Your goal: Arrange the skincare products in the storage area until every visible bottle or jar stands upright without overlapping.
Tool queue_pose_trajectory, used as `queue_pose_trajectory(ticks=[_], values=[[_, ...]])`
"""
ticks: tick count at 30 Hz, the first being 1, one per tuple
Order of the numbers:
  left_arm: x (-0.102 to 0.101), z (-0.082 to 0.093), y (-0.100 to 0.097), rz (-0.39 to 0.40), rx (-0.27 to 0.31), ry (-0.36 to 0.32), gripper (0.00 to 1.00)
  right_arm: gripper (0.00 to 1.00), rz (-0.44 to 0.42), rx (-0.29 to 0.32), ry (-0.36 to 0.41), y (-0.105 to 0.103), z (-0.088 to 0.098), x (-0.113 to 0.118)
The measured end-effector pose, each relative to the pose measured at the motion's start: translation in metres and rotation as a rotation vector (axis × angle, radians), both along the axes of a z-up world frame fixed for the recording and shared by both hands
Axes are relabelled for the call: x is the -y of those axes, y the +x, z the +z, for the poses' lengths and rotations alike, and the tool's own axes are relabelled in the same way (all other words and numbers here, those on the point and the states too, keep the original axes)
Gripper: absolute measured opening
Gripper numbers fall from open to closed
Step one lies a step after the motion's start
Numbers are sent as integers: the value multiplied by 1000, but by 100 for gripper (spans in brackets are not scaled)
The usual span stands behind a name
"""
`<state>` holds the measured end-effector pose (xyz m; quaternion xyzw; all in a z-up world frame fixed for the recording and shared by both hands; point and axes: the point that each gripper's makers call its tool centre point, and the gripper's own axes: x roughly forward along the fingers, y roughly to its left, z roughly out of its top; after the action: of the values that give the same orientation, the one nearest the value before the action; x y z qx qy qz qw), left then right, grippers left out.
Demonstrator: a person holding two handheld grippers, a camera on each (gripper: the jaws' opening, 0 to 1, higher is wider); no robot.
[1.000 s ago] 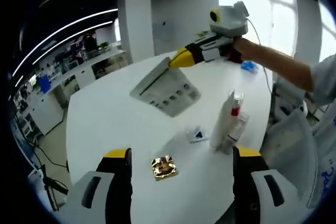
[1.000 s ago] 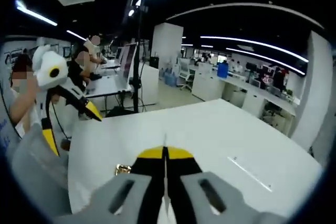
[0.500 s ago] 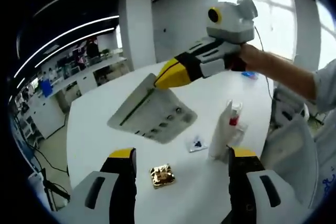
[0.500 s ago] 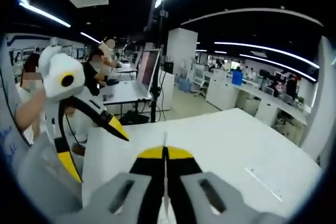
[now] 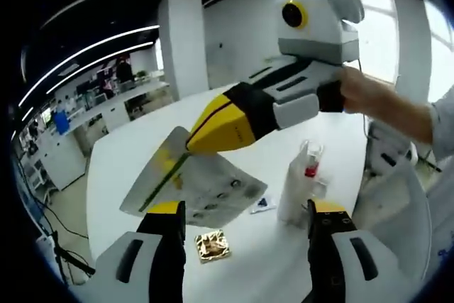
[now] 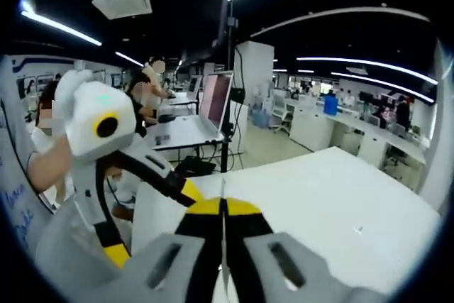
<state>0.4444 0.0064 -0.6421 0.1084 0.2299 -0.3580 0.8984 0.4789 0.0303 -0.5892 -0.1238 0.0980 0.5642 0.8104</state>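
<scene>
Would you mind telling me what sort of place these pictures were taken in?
Probably an open-plan office or lab: long ceiling light strips, rows of white desks with people working at them, a monitor on a stand, and a large white table in front.

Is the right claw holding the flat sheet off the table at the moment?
Yes, the right claw pinches the sheet, which hangs above the table.

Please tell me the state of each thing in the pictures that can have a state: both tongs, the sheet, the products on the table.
Right tongs: shut on the flat sheet.
Flat sheet: held up, tilted above the white table.
Left tongs: open, holding nothing.
White tube: standing upright.
Clear bottle: upright beside the tube.
Gold piece: lying flat.
</scene>
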Motion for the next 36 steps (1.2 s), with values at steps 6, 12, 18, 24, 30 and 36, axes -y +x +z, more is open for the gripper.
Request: queue_pose_trajectory(ticks=[6,12,18,24,30,36], values=[[0,-5,5,37,-3,-12,67,1,0,-39,36,-10,-1,-7],[-4,-6,7,49,5,14,67,1,26,-68,54,-21,-2,-16],[-7,-9,9,64,12,49,66,1,31,-90,71,-27,-4,-24],[-7,-11,11,69,17,74,63,1,39,-101,90,-34,-3,-30],[-10,-14,10,86,6,80,53,1,37,-116,121,-36,1,-32],[-12,-18,9,89,-4,94,42,1,36,-131,149,-39,4,-31]])
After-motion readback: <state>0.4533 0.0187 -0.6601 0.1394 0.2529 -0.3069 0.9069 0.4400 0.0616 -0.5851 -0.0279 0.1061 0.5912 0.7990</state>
